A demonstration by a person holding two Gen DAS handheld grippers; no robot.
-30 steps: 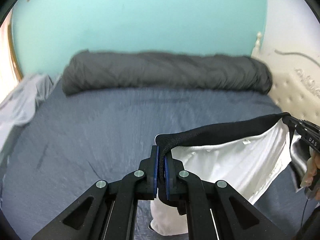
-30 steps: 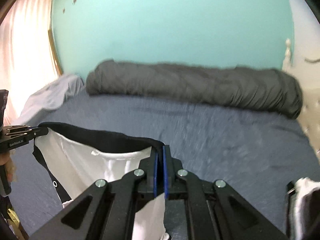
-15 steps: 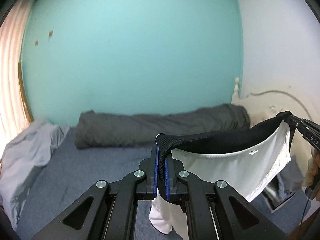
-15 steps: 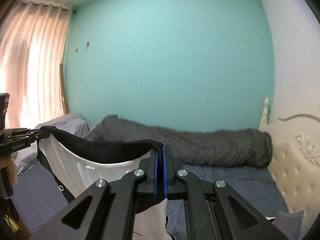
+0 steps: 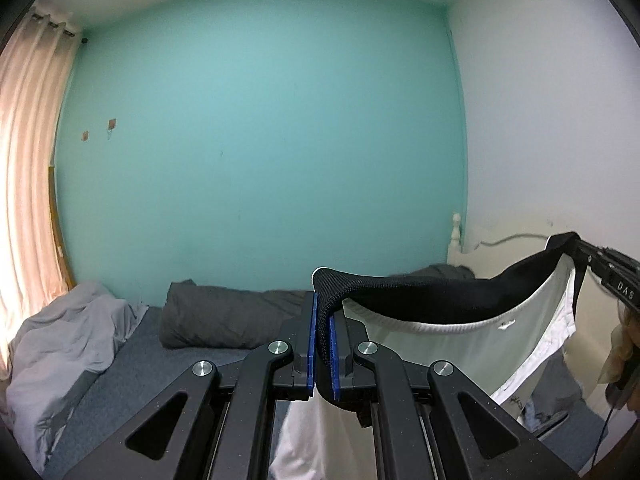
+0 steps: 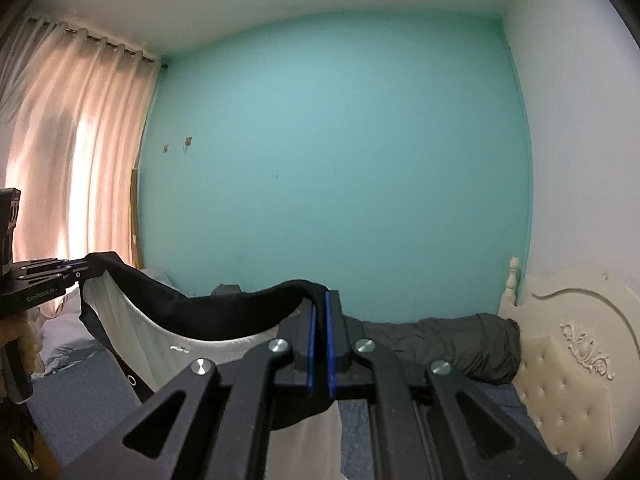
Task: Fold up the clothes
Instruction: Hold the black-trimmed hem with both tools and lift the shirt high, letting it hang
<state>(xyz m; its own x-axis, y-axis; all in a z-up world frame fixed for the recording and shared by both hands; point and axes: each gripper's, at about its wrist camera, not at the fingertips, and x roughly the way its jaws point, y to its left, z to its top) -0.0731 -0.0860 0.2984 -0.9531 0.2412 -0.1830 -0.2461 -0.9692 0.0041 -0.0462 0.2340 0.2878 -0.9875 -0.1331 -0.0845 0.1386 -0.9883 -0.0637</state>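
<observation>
Left wrist, right tool (image 5: 582, 250) lettered "DAS"

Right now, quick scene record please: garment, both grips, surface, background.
garment: white shorts with black waistband, held up, waistband sagging between grips
left hand-held gripper: shut on waistband
right hand-held gripper: shut on waistband
surface: bed with blue sheet
background: rolled dark grey duvet, grey bedding heap, cream headboard, teal wall, curtain
</observation>
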